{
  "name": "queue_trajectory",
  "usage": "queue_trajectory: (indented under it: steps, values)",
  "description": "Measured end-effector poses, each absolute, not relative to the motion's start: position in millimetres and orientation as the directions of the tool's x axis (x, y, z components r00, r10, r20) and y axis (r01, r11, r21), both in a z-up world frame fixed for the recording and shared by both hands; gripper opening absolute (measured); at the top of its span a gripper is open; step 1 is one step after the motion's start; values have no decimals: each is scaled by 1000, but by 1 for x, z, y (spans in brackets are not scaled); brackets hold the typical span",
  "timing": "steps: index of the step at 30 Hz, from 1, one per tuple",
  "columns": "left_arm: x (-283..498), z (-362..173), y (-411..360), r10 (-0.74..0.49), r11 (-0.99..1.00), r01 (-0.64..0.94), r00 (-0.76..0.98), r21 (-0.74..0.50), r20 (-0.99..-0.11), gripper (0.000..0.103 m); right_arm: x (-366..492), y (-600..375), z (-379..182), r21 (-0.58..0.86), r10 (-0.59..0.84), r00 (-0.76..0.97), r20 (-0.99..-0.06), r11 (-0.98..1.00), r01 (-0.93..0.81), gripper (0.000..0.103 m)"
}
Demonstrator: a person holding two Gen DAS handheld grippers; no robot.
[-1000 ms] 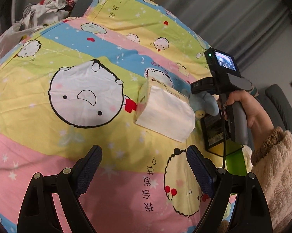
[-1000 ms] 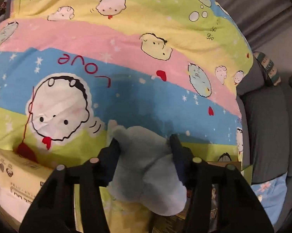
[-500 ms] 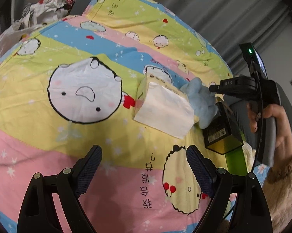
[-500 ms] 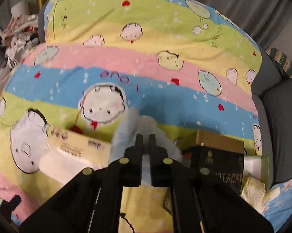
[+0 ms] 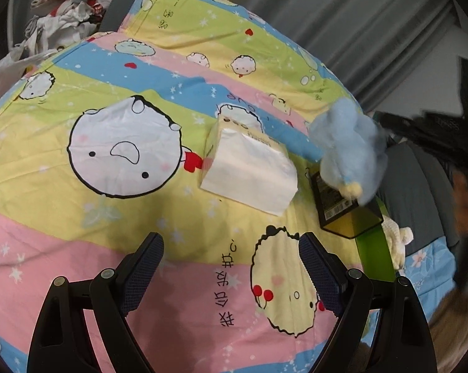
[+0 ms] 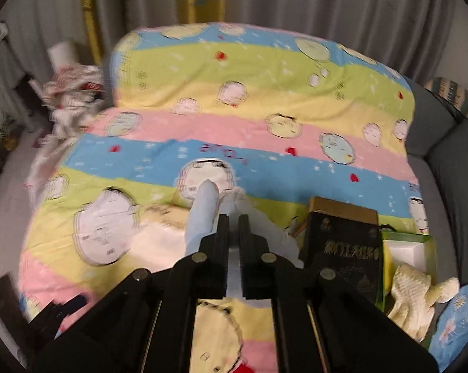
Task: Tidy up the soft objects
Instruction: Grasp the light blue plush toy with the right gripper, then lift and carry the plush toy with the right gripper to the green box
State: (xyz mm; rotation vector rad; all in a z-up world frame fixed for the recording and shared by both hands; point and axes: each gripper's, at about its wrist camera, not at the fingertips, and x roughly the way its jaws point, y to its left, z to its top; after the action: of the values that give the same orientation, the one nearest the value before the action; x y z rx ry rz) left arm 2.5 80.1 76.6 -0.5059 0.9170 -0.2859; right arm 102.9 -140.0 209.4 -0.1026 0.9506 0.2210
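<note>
Fluffy pale-blue plush toy [image 5: 349, 152]: lifted off the striped cartoon bedspread [image 5: 109, 217], hung above the black box [image 5: 333, 199], pinched in narrow right gripper [image 6: 232, 227]. Left gripper [image 5: 230, 267] gaped wide, empty. Placement pending.

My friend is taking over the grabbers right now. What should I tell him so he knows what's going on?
Right gripper: shut on the blue plush toy, which hangs in the air above the black box.
Left gripper: open, empty, low over the blanket.
The tissue pack lies on the blanket just left of the black box. A cream plush toy lies by the green box, right of the black box.
Done: the blue toy is picked up.
Left: set the blue toy down where it belongs; the cream toy and tissue pack are not yet handled.
</note>
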Motion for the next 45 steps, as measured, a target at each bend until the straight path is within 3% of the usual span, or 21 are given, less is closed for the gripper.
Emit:
queue_trajectory:
  steps: [5, 13, 16, 18, 19, 20, 22, 23, 25, 39, 45]
  values:
    - [-3, 81, 81, -449, 839, 21, 592, -544, -669, 89, 48, -144, 194, 183, 317, 533, -784, 940, -289, 5]
    - [-4, 75, 64, -491, 833, 71, 553, -549, -673, 89, 21, -129, 112, 309, 395, 420, -817, 915, -259, 7]
    - [0, 65, 56, -509, 829, 72, 506, -554, -696, 89, 25, -127, 109, 348, 421, 437, -795, 906, -240, 9]
    - [1, 61, 51, -522, 823, 71, 486, -563, -701, 89, 27, -130, 113, 326, 382, 484, -787, 924, -200, 32]
    - [1, 60, 50, -523, 822, 69, 483, -565, -702, 89, 26, -133, 116, 314, 363, 509, -780, 932, -183, 54]
    - [0, 59, 47, -520, 825, 67, 483, -562, -705, 89, 25, -136, 121, 302, 342, 545, -765, 939, -165, 64]
    - [-1, 59, 41, -516, 831, 79, 481, -551, -709, 89, 22, -143, 127, 296, 336, 570, -750, 941, -166, 68]
    - [-2, 58, 38, -519, 833, 91, 473, -546, -712, 89, 19, -145, 127, 293, 332, 570, -752, 942, -163, 77]
    - [-2, 55, 30, -546, 822, 120, 442, -557, -712, 89, 14, -149, 122, 294, 339, 554, -760, 940, -172, 84]
    - [1, 35, 11, -553, 821, 121, 410, -558, -725, 89, 28, -140, 66, 450, 483, 363, -797, 875, -176, 83]
    - [5, 26, 8, -559, 818, 120, 401, -563, -726, 89, 35, -142, 46, 570, 586, 297, -754, 808, -145, 83]
